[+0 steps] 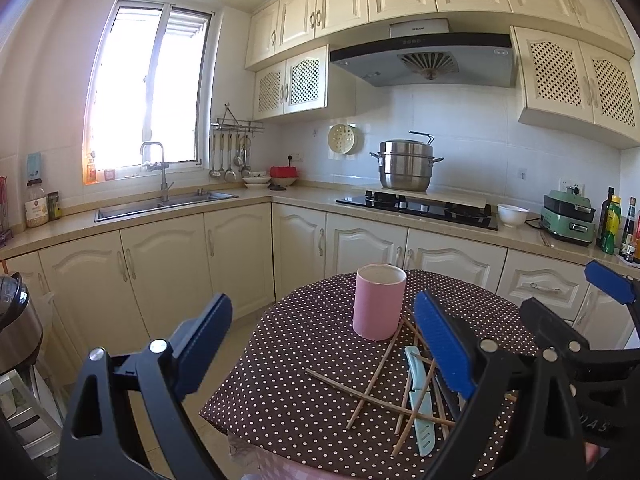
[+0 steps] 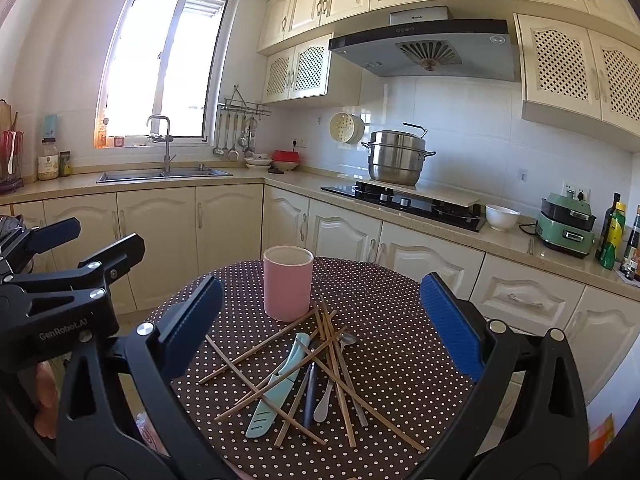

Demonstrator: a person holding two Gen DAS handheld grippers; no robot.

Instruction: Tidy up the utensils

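A pink cylindrical holder (image 2: 288, 286) stands upright and empty on a round table with a brown polka-dot cloth (image 2: 400, 320); it also shows in the left wrist view (image 1: 379, 302). In front of it lies a loose pile of wooden chopsticks (image 2: 334, 354), a light-blue sheathed knife (image 2: 276, 386), a white spoon (image 2: 325, 398), a dark-handled utensil (image 2: 309, 396) and a metal spoon (image 2: 349, 339). The knife (image 1: 420, 400) and chopsticks (image 1: 376, 376) show in the left view too. My left gripper (image 1: 324, 348) is open and empty. My right gripper (image 2: 320, 328) is open, empty, above the pile.
Cream cabinets and a counter run behind the table, with a sink (image 2: 164, 174), a gas hob (image 2: 404, 200) bearing a steel steamer pot (image 2: 396, 156), a white bowl (image 2: 502, 216) and a green appliance (image 2: 566, 226). A rice cooker (image 1: 16, 320) stands at the left.
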